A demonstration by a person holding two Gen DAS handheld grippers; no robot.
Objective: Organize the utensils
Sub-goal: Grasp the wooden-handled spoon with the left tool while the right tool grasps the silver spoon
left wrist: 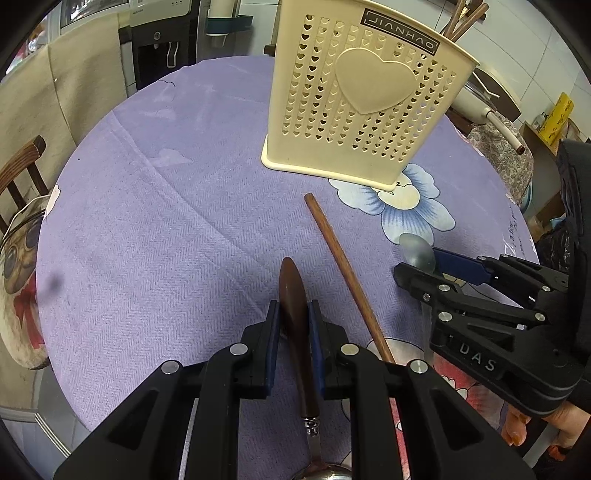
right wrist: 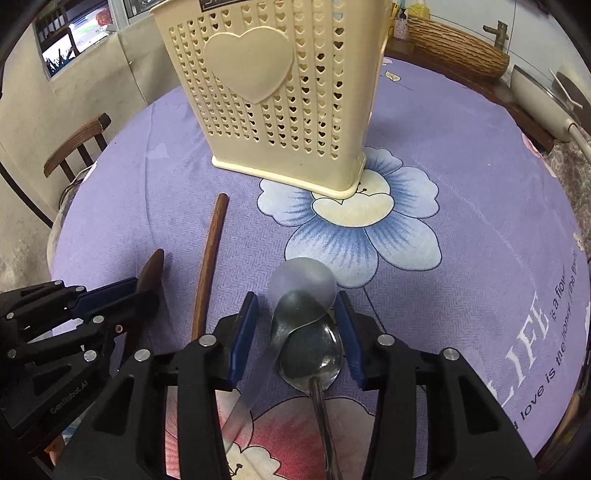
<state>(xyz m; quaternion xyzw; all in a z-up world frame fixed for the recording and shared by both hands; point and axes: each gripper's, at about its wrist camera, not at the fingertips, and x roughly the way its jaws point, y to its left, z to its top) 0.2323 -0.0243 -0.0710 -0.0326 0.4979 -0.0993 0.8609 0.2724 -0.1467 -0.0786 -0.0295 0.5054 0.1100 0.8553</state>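
While both grippers sit low over the purple tablecloth [left wrist: 147, 240], the scene reads as follows.

Left gripper [left wrist: 294, 325]: its blue pads [left wrist: 272, 325] press against both sides of the wooden handle [left wrist: 293, 302] of a spoon, whose metal bowl [left wrist: 321, 472] shows at the bottom edge of the left wrist view.

Right gripper [right wrist: 297, 325]: fingers stand apart, one on each side of two overlapping spoons, not touching either as far as the right wrist view shows.

Metal spoon [right wrist: 314, 354]: lies on the cloth between the right fingers, bowl up, handle running back under the gripper.

Translucent plastic spoon [right wrist: 303, 280]: lies across the metal spoon's bowl, its own bowl further forward, its handle slanting back to the left.

Wooden chopstick [left wrist: 347, 277]: lies loose on the cloth between the two grippers, touching neither spoon.

Utensil holder [left wrist: 365, 96]: cream plastic with heart-shaped holes and a raised heart, upright on the cloth's blue flower print [right wrist: 351, 225], beyond the chopstick.

Inside holder: brown sticks [left wrist: 465, 20] poke above the rim.

Wooden chair [right wrist: 77, 144]: beside the table's left edge.
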